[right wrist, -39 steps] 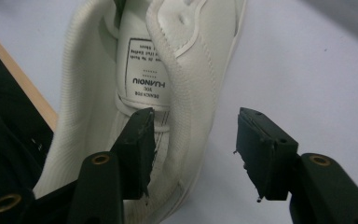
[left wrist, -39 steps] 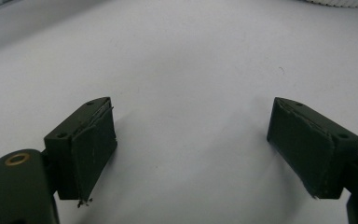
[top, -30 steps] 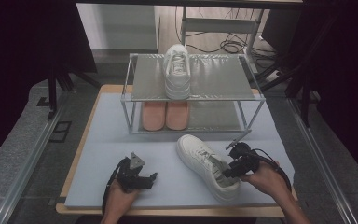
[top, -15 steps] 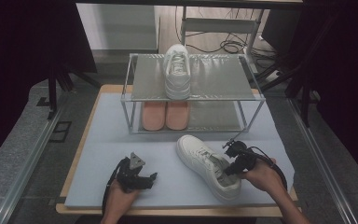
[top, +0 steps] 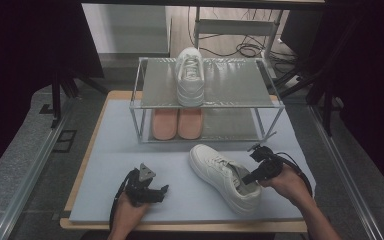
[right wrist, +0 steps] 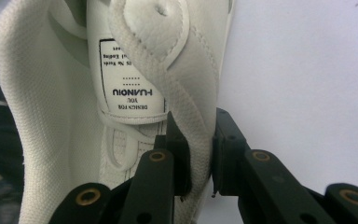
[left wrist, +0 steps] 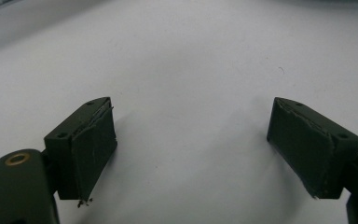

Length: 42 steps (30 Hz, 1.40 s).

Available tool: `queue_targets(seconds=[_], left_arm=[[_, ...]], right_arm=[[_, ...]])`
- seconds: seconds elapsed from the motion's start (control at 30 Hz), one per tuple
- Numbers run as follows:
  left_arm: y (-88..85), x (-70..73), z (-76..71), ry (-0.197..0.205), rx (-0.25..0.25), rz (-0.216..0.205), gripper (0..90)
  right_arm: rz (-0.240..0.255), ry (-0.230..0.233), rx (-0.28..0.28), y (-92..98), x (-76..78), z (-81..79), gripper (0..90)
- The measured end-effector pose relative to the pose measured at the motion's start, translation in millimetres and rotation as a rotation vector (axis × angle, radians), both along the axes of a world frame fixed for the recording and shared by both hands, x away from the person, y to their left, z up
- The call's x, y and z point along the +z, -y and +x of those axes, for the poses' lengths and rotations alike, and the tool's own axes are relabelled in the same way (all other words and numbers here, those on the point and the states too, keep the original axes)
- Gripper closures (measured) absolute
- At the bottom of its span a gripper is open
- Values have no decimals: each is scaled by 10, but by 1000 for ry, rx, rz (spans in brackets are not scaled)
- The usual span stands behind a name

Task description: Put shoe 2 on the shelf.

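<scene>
Two handheld grippers, matte black throughout. Left gripper [top: 147,189] carries grey three-cornered plate on top; black cable loops back past wrist. Right gripper [top: 252,176] trails black cable curving around hand. Forearms bare — no sleeves visible. In left gripper view, blocky jaws faced with dark, scuffed pads [left wrist: 95,149], edges fraying; small screw holes on top. Jaw arms in right gripper view show brass-coloured rivets [right wrist: 158,156] — one at each pivot.

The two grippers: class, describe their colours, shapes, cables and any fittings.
Both are black. The left gripper carries a grey three-cornered plate on top and a black cable. Its pads are flat, dark blocks with worn edges. The right gripper has brass-ringed pivot holes and a looping black cable.
</scene>
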State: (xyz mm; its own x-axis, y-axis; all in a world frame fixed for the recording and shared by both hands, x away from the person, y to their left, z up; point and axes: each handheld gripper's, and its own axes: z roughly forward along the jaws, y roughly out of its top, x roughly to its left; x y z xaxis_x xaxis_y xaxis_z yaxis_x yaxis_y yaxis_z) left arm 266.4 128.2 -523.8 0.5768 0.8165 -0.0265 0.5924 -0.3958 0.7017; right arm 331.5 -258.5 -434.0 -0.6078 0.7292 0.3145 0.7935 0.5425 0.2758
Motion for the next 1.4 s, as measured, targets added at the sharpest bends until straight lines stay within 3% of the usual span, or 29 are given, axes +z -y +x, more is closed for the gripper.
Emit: queue_targets(seconds=[0.13, 0.5, 1.4], left_arm=[[-1, 1, 0, -2, 0, 1, 154], [-1, 1, 1, -2, 0, 1, 153], [-1, 1, 2, -1, 1, 1, 153]], right_arm=[[87, -39, -28, 110, -28, 1, 803], [144, -44, -57, 218, 48, -28, 808], [283, 27, -112, 505, 693, -83, 811]])
